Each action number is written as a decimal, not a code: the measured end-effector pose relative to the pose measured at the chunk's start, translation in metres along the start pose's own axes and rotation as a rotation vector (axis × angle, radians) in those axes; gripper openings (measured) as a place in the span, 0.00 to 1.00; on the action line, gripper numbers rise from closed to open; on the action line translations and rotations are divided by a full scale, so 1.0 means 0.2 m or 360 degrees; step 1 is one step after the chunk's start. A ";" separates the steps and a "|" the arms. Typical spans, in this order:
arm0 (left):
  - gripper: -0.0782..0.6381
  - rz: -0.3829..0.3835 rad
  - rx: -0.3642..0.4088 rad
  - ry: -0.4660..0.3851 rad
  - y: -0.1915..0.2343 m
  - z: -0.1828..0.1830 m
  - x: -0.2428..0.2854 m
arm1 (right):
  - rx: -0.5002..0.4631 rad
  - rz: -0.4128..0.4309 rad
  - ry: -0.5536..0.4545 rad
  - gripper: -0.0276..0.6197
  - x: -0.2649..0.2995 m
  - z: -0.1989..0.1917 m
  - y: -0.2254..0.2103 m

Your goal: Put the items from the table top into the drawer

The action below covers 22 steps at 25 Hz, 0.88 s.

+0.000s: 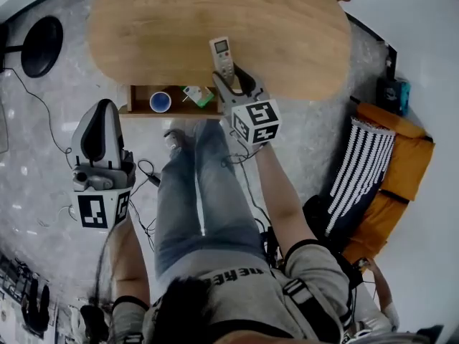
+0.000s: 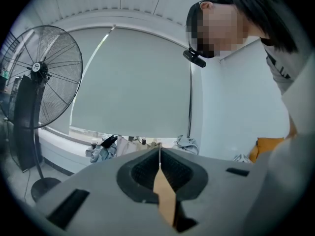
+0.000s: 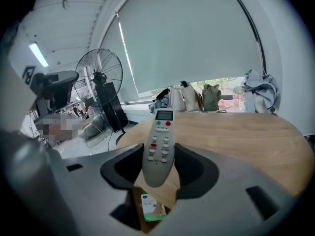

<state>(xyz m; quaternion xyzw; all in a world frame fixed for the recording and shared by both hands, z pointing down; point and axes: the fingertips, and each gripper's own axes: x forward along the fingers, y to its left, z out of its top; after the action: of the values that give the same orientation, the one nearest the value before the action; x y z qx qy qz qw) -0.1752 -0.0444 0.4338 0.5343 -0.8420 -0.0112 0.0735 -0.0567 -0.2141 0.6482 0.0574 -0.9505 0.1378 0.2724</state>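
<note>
A white remote control stands between the jaws of my right gripper, which is shut on its lower end over the near edge of the oval wooden table. Below that edge the wooden drawer is pulled out. In it are a blue-and-white cup and a green-and-white packet. My left gripper hangs left of the drawer over the floor, jaws shut and empty, pointing roughly level at a far wall.
The person's legs stand right before the drawer. A standing fan with a round black base is at the left. Cables trail on the floor. An orange bag with striped cloth lies at the right.
</note>
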 end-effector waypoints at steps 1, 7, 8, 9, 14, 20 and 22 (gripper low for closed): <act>0.13 0.0006 0.0012 0.0001 0.01 0.01 -0.03 | -0.0012 0.0013 0.0005 0.34 0.00 -0.01 0.05; 0.13 0.0055 0.0016 -0.0034 0.09 0.05 -0.17 | -0.0097 0.0110 0.0062 0.34 0.04 -0.07 0.28; 0.13 0.0062 0.0015 -0.0036 0.10 0.05 -0.20 | -0.0111 0.0121 0.0074 0.34 0.05 -0.09 0.31; 0.13 0.0070 0.0014 -0.0039 0.12 0.05 -0.22 | -0.0123 0.0132 0.0086 0.34 0.06 -0.10 0.35; 0.13 0.0107 0.0001 -0.0050 0.20 0.03 -0.33 | -0.0200 0.0177 0.0170 0.34 0.11 -0.21 0.48; 0.13 0.0144 -0.0021 -0.0040 0.27 -0.02 -0.41 | -0.0297 0.0223 0.0324 0.34 0.17 -0.39 0.57; 0.13 0.0152 -0.0027 -0.0036 0.29 -0.04 -0.43 | -0.0307 0.0226 0.0382 0.34 0.18 -0.46 0.57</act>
<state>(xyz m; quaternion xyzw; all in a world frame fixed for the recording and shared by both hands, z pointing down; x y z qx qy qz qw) -0.1901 0.0593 0.4367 0.4927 -0.8672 -0.0209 0.0688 -0.0623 -0.0785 0.7165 -0.0534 -0.9216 0.0709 0.3779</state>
